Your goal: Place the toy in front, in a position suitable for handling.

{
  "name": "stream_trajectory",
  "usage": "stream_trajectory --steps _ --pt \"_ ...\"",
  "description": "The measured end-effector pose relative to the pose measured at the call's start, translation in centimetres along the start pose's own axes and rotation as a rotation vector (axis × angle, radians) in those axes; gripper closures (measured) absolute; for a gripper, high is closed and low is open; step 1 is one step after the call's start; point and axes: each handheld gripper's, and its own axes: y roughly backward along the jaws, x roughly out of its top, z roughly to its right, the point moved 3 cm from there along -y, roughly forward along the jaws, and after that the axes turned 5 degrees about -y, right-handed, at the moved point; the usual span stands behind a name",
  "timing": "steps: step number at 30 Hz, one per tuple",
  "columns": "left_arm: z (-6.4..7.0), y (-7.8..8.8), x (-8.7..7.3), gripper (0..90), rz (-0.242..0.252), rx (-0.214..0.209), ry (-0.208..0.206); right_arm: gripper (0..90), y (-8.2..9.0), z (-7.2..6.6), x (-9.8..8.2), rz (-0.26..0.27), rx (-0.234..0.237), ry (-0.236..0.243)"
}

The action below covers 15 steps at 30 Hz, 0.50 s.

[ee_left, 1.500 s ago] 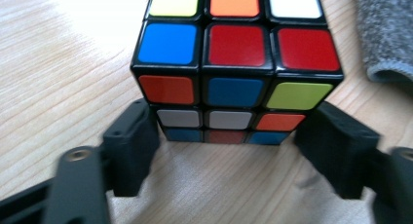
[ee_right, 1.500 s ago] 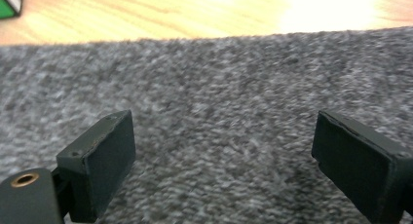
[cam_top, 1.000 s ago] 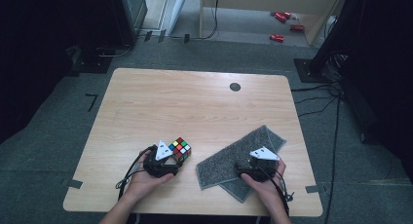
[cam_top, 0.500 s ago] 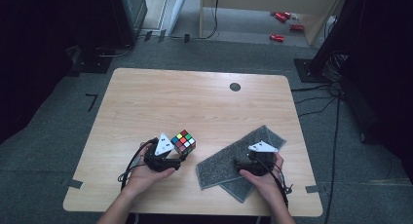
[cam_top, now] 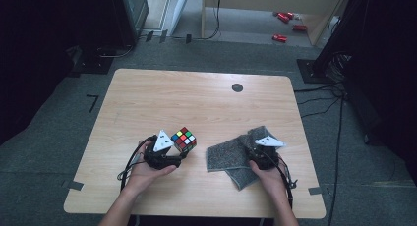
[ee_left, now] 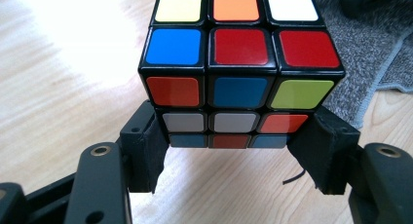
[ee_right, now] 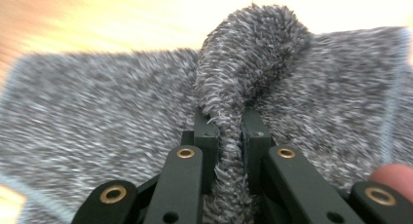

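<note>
With the right gripper [ee_right: 229, 151], whose jaws have just closed on a pinched ridge of the cloth [ee_right: 122, 102], hold that fold firmly and lift slowly so it does not slip out. The left gripper [ee_left: 229, 141] clamps the cube [ee_left: 238, 63] by its lowest layer, clear of the table [cam_top: 196, 96]. The cube sits just left of the cloth; keep it steady there.
</note>
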Motion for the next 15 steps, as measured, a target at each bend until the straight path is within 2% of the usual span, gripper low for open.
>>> stream_trajectory --steps 2,3,5,7,10,13,14,15 --pt "-0.2 -0.2 -0.3 35.5 0.003 -0.004 0.031 82.4 0.5 -0.4 0.3 0.047 0.029 -0.004" --pt "-0.2 -0.3 -0.3 35.5 0.006 -0.002 0.043 82.4 0.5 -0.4 0.3 0.047 0.029 -0.004" --pt "0.0 -0.4 -0.4 35.5 0.008 -0.010 0.052 82.4 1.0 -1.0 0.8 0.079 0.047 0.007" --pt "0.3 -0.5 -0.3 35.5 0.000 -0.008 0.038 82.5 2.1 -2.4 1.6 0.128 0.095 0.013" --pt "0.8 -0.4 -0.2 35.5 0.002 -0.020 0.026 82.6 2.6 -3.1 2.1 0.148 0.112 0.039" --pt "1.1 -0.4 0.0 35.6 -0.004 -0.036 0.004 82.8 3.6 -4.5 3.0 0.193 0.180 0.064" --pt "1.4 -0.4 0.1 35.6 -0.010 -0.047 -0.018 82.8 4.1 -5.3 3.5 0.220 0.220 0.065" --pt "1.4 -0.4 0.1 35.6 -0.010 -0.047 -0.018 82.8 4.1 -5.3 3.5 0.220 0.220 0.065"
